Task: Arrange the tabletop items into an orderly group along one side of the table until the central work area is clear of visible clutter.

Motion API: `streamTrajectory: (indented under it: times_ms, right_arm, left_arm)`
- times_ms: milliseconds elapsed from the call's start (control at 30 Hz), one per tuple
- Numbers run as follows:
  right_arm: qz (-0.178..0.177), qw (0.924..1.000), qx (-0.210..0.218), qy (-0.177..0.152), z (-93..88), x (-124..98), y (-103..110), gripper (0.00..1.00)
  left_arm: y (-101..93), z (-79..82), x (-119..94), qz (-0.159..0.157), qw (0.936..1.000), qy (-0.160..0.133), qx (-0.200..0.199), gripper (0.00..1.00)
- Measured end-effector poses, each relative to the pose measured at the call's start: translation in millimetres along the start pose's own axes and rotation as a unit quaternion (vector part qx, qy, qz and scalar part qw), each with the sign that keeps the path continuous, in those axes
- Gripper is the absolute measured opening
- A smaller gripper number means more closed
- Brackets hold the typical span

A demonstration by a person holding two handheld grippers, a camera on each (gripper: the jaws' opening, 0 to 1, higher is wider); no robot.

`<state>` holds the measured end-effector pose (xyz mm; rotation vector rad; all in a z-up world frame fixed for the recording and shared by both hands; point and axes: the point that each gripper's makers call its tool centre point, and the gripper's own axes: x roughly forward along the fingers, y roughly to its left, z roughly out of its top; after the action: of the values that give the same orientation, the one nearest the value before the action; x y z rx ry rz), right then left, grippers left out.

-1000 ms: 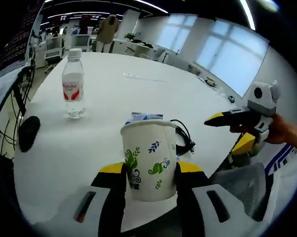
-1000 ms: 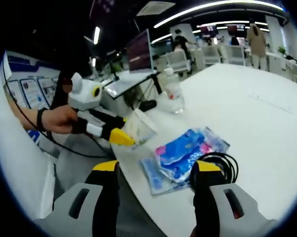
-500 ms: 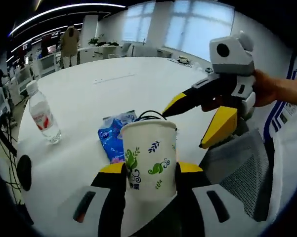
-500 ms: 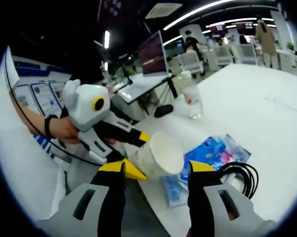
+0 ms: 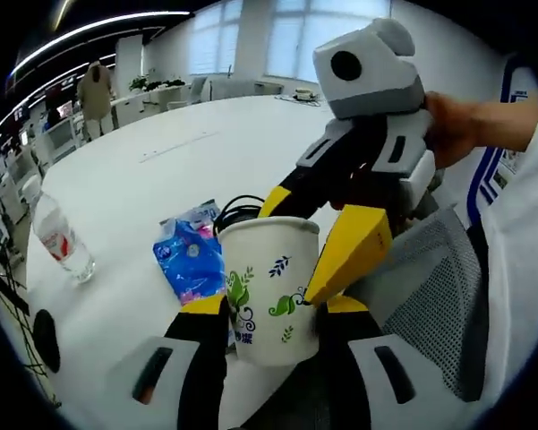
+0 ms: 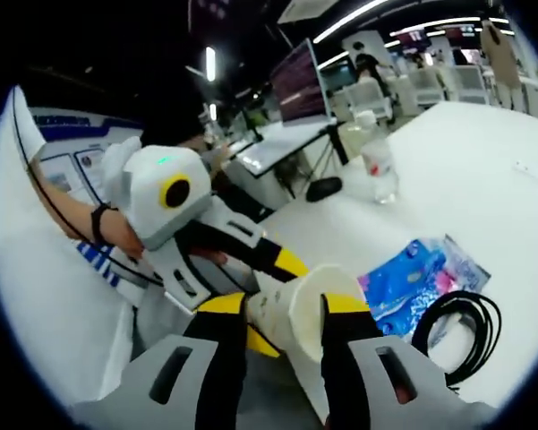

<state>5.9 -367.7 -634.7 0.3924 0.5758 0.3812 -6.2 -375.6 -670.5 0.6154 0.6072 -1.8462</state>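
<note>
In the left gripper view, the left gripper (image 5: 273,309) holds a paper cup (image 5: 269,282) clamped between its two jaws, just ahead of the camera and off the table (image 5: 188,152). The right gripper (image 5: 327,228) comes in from the right with its jaws set around the cup's upper wall; whether they press on it cannot be told. The cup looks light and thin-walled, likely to crush or slip under a hard squeeze, so the mid-wall below the rolled rim seems the safest hold. It carries printed green leaves and a small mark too blurred to read. Beyond the cup lie a blue packet (image 5: 190,262), printed but unreadable, and a coiled black cable (image 5: 237,208). Farther left stands a water bottle (image 5: 58,240) with a red and white label, writing unreadable.

In the right gripper view, the right gripper (image 6: 282,318) has the cup (image 6: 300,305) lying sideways between its jaws, mouth towards the camera, while the left gripper (image 6: 251,260) grips it from beyond. To the right lie the packet (image 6: 412,278) and cable (image 6: 456,327).
</note>
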Motion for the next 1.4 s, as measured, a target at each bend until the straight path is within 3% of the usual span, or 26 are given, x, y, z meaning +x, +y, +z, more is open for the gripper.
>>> streamTrajectory:
  times_ms: [367, 867, 1100, 1267, 1400]
  right_arm:
    - [0.019, 0.9998, 0.005, -0.001, -4.3, 2.7, 8.4, 0.05]
    - [0.006, 0.9991, 0.04, -0.017, -5.4, -2.9, 5.8, 0.02]
    - [-0.001, 0.9986, 0.046, -0.026, -5.8, -5.0, 5.4, 0.01]
    - [-0.008, 0.9983, 0.05, -0.03, -6.1, -8.0, 2.1, 0.0]
    - [-0.014, 0.9975, 0.056, -0.041, -3.9, -12.7, -1.5, 0.0]
  left_arm:
    - [-8.4, 1.7, 3.3, -0.022, 0.9996, 0.005, 0.016, 0.39]
    - [-10.9, 3.5, 6.2, -0.029, 0.9994, 0.006, 0.016, 0.39]
    - [-8.5, 1.7, 5.2, -0.024, 0.9997, -0.002, -0.011, 0.39]
    - [-1.4, -4.3, 2.6, -0.014, 0.9981, -0.014, -0.059, 0.38]
    - [1.6, -10.5, -0.2, -0.008, 0.9976, -0.015, -0.067, 0.35]
